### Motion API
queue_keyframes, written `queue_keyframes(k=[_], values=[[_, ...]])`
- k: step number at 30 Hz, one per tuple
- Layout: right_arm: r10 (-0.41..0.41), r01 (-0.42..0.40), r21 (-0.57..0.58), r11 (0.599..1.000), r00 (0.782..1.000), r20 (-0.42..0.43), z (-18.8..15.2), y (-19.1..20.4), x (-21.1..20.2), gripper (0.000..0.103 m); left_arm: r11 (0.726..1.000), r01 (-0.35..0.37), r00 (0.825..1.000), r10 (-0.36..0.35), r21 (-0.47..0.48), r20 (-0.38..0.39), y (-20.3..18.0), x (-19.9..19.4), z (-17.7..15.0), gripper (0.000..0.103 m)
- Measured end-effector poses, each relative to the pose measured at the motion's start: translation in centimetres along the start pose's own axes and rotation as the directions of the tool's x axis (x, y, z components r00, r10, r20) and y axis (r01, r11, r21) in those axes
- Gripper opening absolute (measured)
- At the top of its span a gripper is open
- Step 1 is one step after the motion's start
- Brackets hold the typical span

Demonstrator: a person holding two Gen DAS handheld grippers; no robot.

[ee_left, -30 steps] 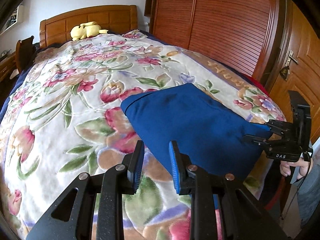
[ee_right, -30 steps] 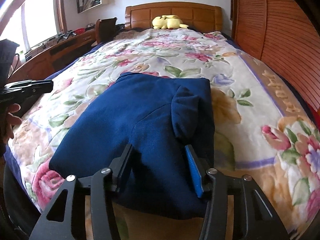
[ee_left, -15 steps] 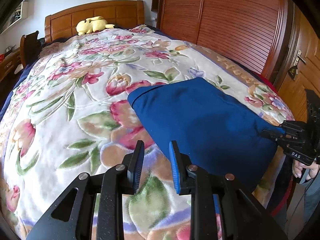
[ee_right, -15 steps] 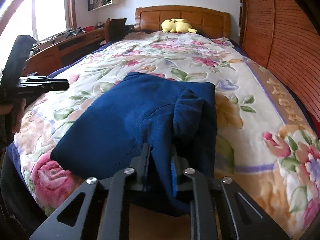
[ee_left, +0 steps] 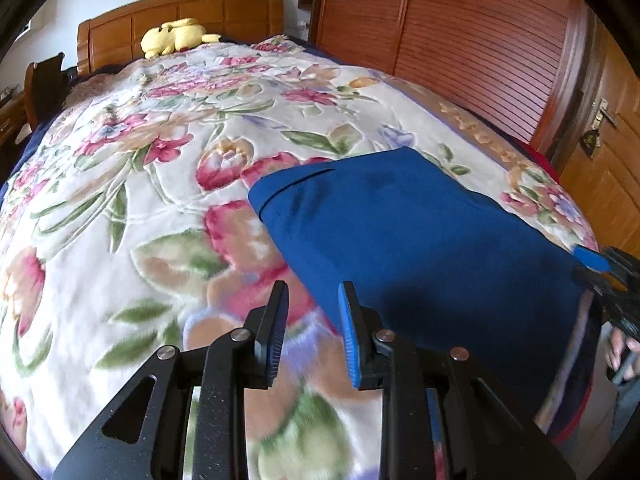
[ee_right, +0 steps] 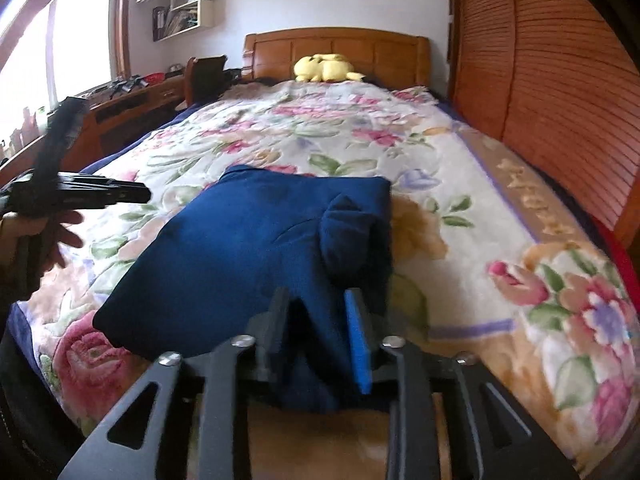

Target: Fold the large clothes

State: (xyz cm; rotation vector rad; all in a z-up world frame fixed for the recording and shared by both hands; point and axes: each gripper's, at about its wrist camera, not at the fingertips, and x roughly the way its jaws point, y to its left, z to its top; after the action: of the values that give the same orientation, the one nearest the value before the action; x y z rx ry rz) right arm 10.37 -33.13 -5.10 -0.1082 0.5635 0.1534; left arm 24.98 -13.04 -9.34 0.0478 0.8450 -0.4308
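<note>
Navy-blue folded fleece garment [ee_right: 248, 252] lies lengthwise at the floral blanket's [ee_left: 120, 208] foot, its near hem bunched between the right gripper's [ee_right: 320, 332] parted jaws, while the left gripper [ee_left: 312, 328] hovers empty, jaws apart, just beside its left edge.

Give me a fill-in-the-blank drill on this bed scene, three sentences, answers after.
1. The folded garment on the floral blanket is ____ in colour.
2. The right gripper has the garment's near ____ between its fingers.
3. The plush toy by the headboard is ____ in colour.

Answers: blue; edge; yellow
</note>
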Motion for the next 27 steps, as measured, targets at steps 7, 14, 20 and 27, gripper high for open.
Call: queue_keyframes(k=[7, 14, 20, 27], values=[[-0.038, 0.037, 0.047, 0.998, 0.999, 0.003, -2.1, -1.4, -3.1, 0.073, 1.0, -0.008, 0.997, 0.008, 0.005, -0.073, 0.7, 6.3, 2.4, 0.026], [-0.054, 0.055, 0.083, 0.995, 0.998, -0.02, -3.9, -2.2, -4.0, 0.076, 0.998, -0.056, 0.992, 0.053, -0.021, -0.116, 2.0, 10.2, 4.0, 0.027], [-0.044, 0.047, 0.087, 0.995, 0.998, -0.04, -4.5, -1.9, -3.6, 0.077, 0.995, -0.103, 0.988, 0.101, -0.007, -0.119, 2.3, 12.1, 5.1, 0.027], [0.0, 0.005, 0.1, 0.995, 0.999, -0.051, -4.5, -0.6, -3.1, 0.077, 0.991, -0.134, 0.984, 0.133, -0.002, -0.12, 2.6, 13.2, 5.5, 0.027]])
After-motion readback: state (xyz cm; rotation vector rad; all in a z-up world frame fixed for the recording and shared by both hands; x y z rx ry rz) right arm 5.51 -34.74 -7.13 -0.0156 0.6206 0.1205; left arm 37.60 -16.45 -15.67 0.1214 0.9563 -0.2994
